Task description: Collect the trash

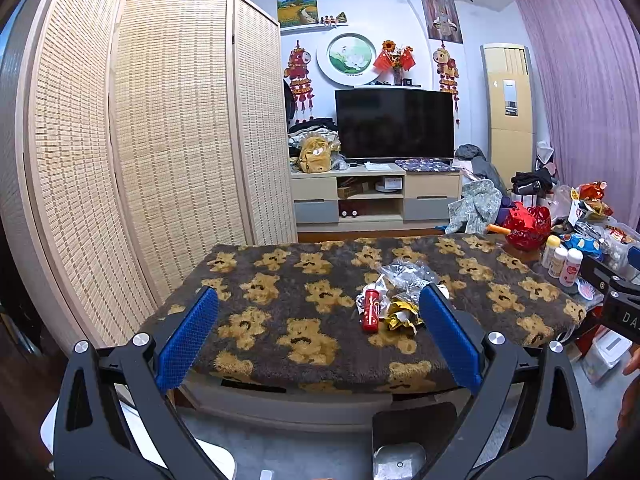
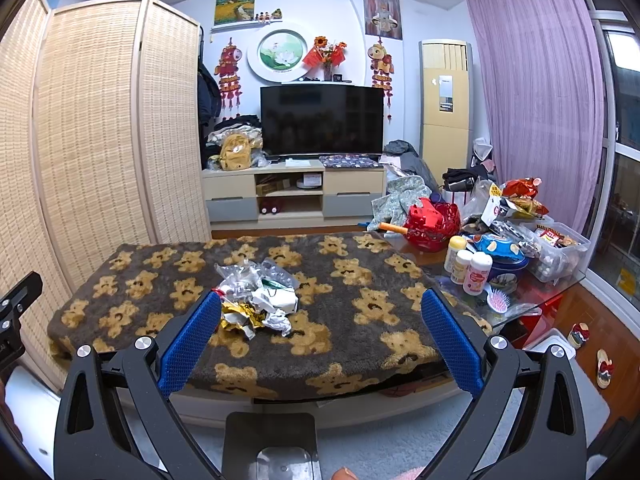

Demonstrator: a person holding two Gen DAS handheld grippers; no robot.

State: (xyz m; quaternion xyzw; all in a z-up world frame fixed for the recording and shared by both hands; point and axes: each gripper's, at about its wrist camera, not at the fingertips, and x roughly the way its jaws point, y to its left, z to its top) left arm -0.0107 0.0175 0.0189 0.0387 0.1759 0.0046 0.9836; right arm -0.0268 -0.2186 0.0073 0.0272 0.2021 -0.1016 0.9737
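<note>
Colours and patterns we see, placed relative to the bear blanket (image 2: 360,280)

Blanket: dark brown-grey plush, tan teddy bears with black faces. On it, trash pile (image 2: 256,300): clear crinkled plastic, white paper, gold-yellow foil; in the left wrist view a red tube (image 1: 371,308) with white print. Nearest us, both grippers: black frames, blue textured finger pads (image 2: 192,340). Left of blanket: beige woven folding screen (image 1: 160,120). Right: red cut-out basket (image 2: 434,224), pink hairbrush (image 2: 498,302). Behind: black TV (image 2: 322,120); behind right: purple curtain (image 2: 532,80).
</note>
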